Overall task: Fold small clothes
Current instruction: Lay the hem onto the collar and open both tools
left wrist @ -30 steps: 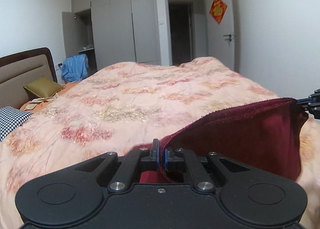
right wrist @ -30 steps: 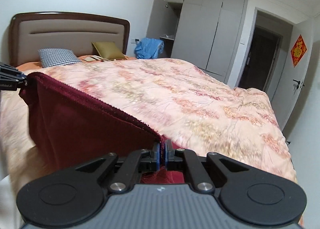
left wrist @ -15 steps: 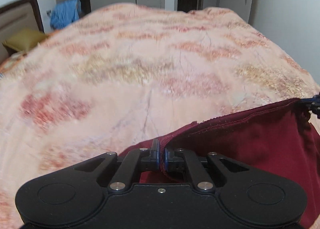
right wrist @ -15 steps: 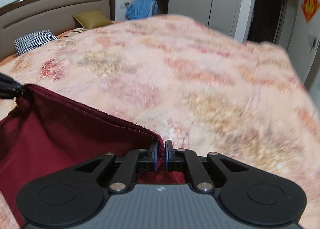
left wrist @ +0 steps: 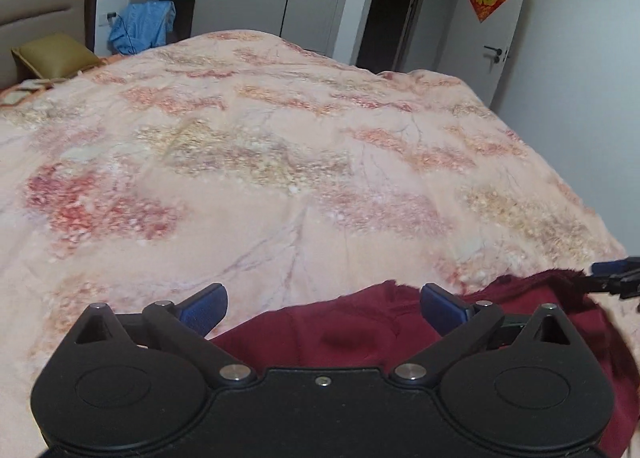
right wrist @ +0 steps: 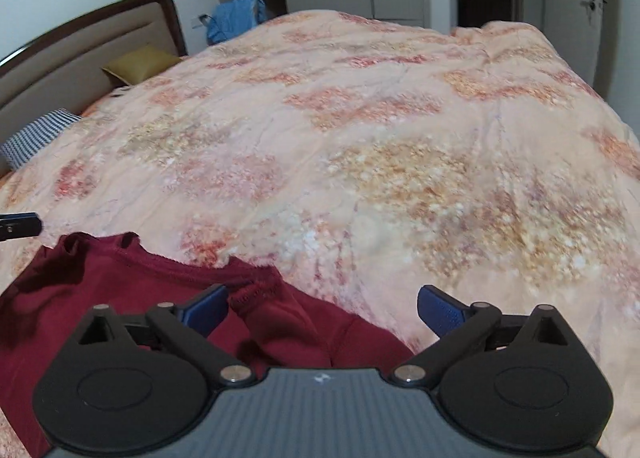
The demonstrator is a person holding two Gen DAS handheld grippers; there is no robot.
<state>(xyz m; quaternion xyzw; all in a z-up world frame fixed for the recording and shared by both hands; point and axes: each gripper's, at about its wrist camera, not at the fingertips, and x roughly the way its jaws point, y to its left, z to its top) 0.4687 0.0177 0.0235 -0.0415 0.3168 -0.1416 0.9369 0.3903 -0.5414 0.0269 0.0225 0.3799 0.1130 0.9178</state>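
Two pillows [right wrist: 138,64] (headboard end), blue clothing [left wrist: 142,26]

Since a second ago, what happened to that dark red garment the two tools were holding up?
Both let go. The left gripper and right gripper had each pinched an edge of the maroon garment, stretched above the bed; they lowered it, and now their blue fingers stand wide apart and it lies slack on the floral quilt. The pillows and blue cloth near the headboard are unchanged.

A floral peach quilt [left wrist: 280,162] covers the bed; an olive cushion [left wrist: 52,54] lies beside the headboard [right wrist: 80,54].
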